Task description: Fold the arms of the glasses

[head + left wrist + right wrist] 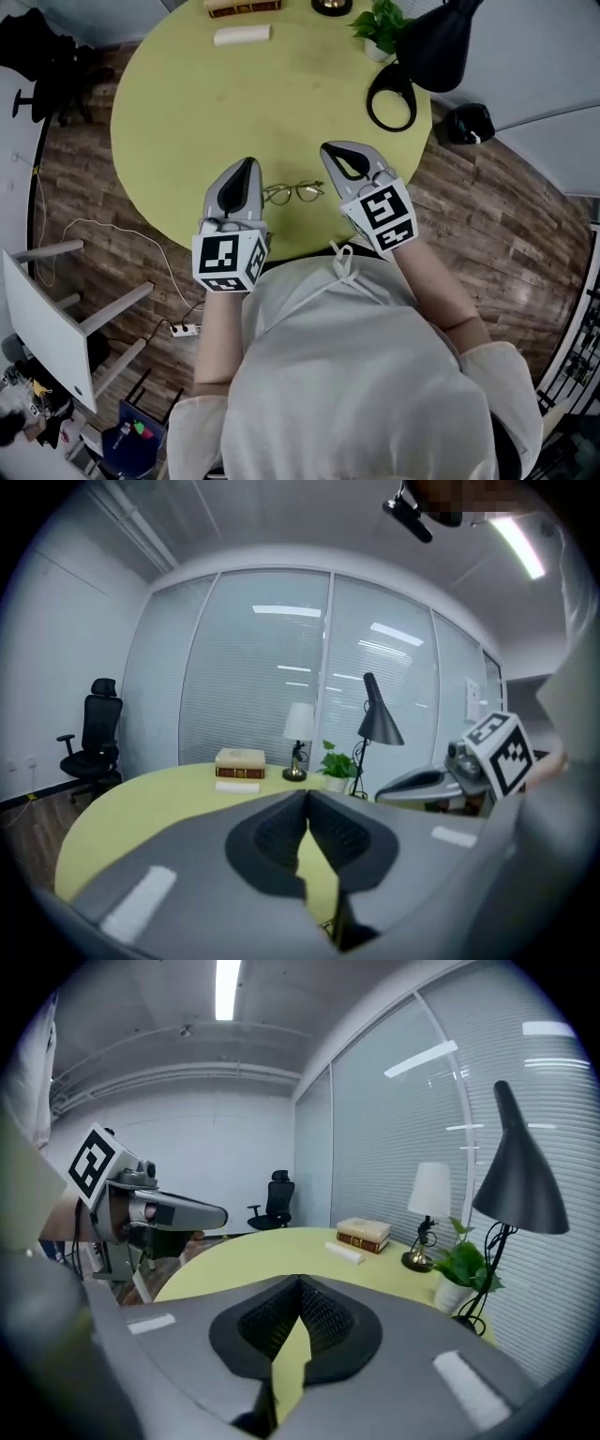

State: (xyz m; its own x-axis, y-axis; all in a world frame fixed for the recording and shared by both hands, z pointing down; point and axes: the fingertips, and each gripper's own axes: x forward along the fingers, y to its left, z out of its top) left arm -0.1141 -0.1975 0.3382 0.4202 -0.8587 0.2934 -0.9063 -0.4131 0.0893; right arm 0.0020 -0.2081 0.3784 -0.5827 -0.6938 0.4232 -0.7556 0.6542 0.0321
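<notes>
We see the glasses (293,192) lying on the table (187,112), between our left gripper (247,165) and right gripper (330,150). Both grippers have their jaws together and hold nothing.

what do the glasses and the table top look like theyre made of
The glasses look like thin metal wire: very slim rims around clear lenses, though they are too small to be sure of the finish. The table top looks like laminate or painted board: an even, matte yellow-green with no grain and only soft, dull reflections.
</notes>
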